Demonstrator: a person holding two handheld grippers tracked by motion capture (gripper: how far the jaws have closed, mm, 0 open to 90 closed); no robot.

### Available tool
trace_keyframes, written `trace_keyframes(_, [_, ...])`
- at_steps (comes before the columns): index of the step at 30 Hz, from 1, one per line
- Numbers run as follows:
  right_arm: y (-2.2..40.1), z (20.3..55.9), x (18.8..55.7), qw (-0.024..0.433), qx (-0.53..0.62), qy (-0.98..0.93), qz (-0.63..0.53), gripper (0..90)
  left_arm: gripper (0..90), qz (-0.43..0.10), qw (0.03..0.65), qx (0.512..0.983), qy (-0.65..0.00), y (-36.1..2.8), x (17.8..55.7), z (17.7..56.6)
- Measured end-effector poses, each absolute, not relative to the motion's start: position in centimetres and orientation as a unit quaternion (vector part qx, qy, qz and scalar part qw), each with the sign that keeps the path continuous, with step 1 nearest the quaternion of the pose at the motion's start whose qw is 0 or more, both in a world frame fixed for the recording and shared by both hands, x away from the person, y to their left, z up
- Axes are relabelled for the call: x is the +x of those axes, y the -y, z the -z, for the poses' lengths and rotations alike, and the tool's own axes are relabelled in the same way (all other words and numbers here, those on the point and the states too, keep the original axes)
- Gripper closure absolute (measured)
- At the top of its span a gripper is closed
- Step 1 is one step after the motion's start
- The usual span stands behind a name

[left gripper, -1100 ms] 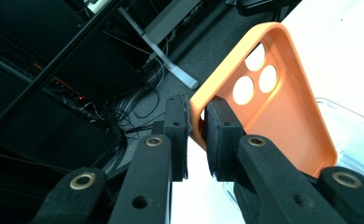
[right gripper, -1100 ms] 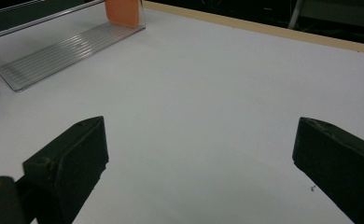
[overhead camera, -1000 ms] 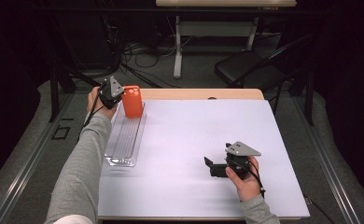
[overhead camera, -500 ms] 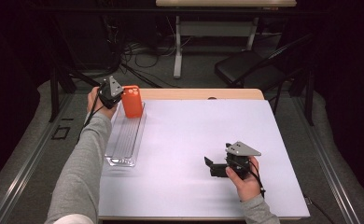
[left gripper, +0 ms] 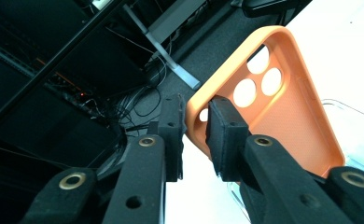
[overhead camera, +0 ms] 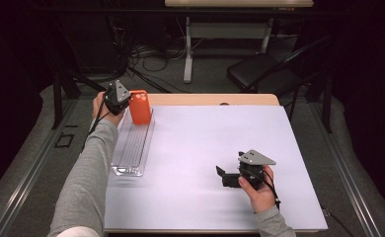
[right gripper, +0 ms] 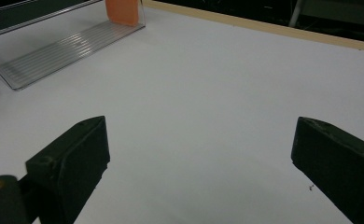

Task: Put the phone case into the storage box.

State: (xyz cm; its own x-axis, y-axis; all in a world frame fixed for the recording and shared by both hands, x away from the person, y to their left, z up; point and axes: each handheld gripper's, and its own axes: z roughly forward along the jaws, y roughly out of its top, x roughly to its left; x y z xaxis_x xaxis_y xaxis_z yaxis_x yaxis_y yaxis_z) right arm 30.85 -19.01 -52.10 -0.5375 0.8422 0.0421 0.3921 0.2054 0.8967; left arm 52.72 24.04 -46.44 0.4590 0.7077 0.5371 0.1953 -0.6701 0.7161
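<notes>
An orange phone case (overhead camera: 140, 107) with three round camera holes stands upright in the far end of a clear ribbed tray (overhead camera: 131, 148). My left gripper (overhead camera: 128, 101) reaches it from the left. In the left gripper view the case's (left gripper: 283, 107) rim sits between the two pads of my left gripper (left gripper: 196, 122), touching both. The jaws have just been opening slightly, with that rim still pinched. My right gripper (overhead camera: 222, 177) rests low over the white table at the front right, jaws wide apart (right gripper: 199, 154) with nothing between them. The case (right gripper: 122, 11) and tray (right gripper: 54, 56) lie far off its front left.
The white table surface (overhead camera: 220, 133) ends in a wooden strip (overhead camera: 215, 99) at the far edge. Beyond it are a dark floor with cables, a desk leg (overhead camera: 188, 54) and a black chair (overhead camera: 259, 74).
</notes>
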Motion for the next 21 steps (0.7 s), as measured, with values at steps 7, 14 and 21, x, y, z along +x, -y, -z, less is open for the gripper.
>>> trace_keyframes(7, [19.00,52.10,30.86,0.239,0.418,-0.739,-0.472,4.2,68.0,-0.437,0.289,0.801,-0.290,-23.88,52.74,46.66])
trace_keyframes(14, [18.97,52.09,30.83,0.239,0.418,-0.739,-0.471,4.2,61.4,-0.436,0.291,0.798,-0.298,-23.87,52.67,46.61])
trace_keyframes(21, [18.88,52.13,30.82,0.240,0.417,-0.738,-0.473,4.2,54.6,-0.434,0.291,0.795,-0.309,-23.95,52.61,46.53])
